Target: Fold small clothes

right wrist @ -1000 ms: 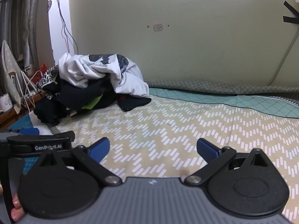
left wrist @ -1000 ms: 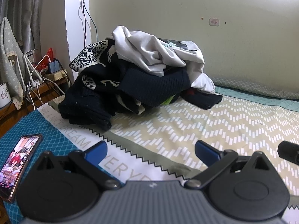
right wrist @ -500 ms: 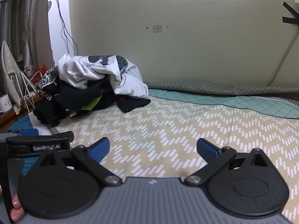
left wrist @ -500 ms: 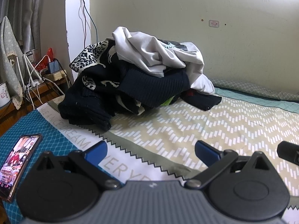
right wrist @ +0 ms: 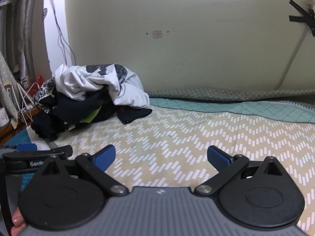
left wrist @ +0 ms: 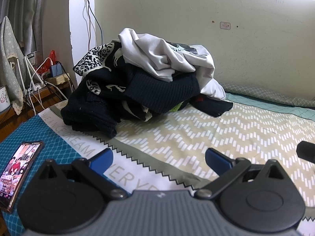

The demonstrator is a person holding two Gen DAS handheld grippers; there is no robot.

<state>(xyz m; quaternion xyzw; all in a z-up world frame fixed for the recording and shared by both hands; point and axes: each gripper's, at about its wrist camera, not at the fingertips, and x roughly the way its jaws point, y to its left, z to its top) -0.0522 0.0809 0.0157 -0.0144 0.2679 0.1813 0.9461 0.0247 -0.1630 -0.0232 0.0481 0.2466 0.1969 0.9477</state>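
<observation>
My left gripper [left wrist: 158,158] stays wide open and holds nothing; its blue fingertips [left wrist: 102,157] hang low over the white band with grey letters on the bedsheet [left wrist: 226,129]. My right gripper [right wrist: 160,156] is also spread wide and empty, over the zigzag part of the same sheet. Compared with one second ago, almost nothing differs: both grippers keep the same opening and nearly the same place. In the right wrist view the clothes pile [right wrist: 88,98] sits a little lower than before; in the left wrist view it looks the same.

The clothes pile [left wrist: 141,82] lies ahead of the left gripper, well apart from both, near the wall [left wrist: 236,39]. A white garment [left wrist: 167,59] lies on top of the pile, dark knit pieces under it, and one dark piece spreads out to the right of the pile. A phone [left wrist: 17,171] with a lit screen lies left of the left gripper, on the blue cover, unchanged.
</observation>
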